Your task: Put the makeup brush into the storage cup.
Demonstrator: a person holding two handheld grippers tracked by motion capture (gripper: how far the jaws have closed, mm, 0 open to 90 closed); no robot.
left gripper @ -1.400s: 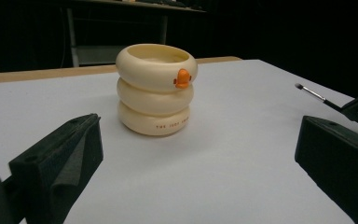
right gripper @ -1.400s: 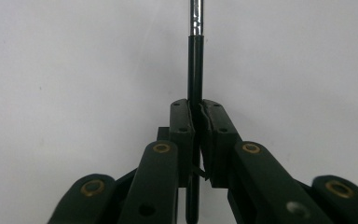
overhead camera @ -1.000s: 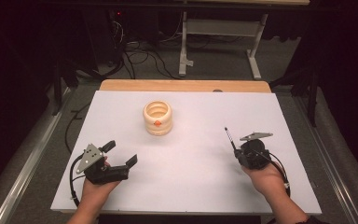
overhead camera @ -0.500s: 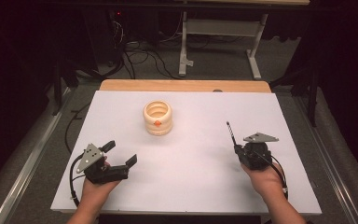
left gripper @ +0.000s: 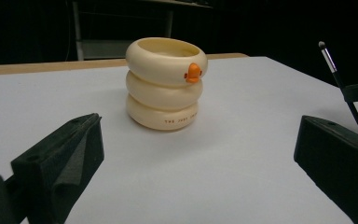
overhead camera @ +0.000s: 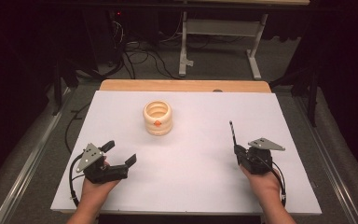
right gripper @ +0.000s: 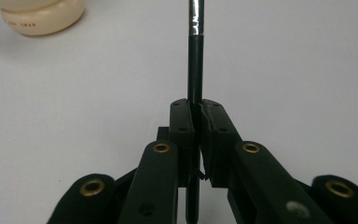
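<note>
Dim lab recording bay

A white-topped wooden table (overhead camera: 279, 121) stands on grey carpet; tangled black cables (overhead camera: 137, 56) and a grey metal desk frame (overhead camera: 219, 35) lie at the far side.

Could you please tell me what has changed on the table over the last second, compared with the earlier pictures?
Very little. The right gripper, shut on the thin black make-up brush, shifted slightly with the brush tip still pointing away from the person. The left gripper stayed open in place, and the cream ring-stacked holder with the orange duck bill did not move on the white table.
</note>
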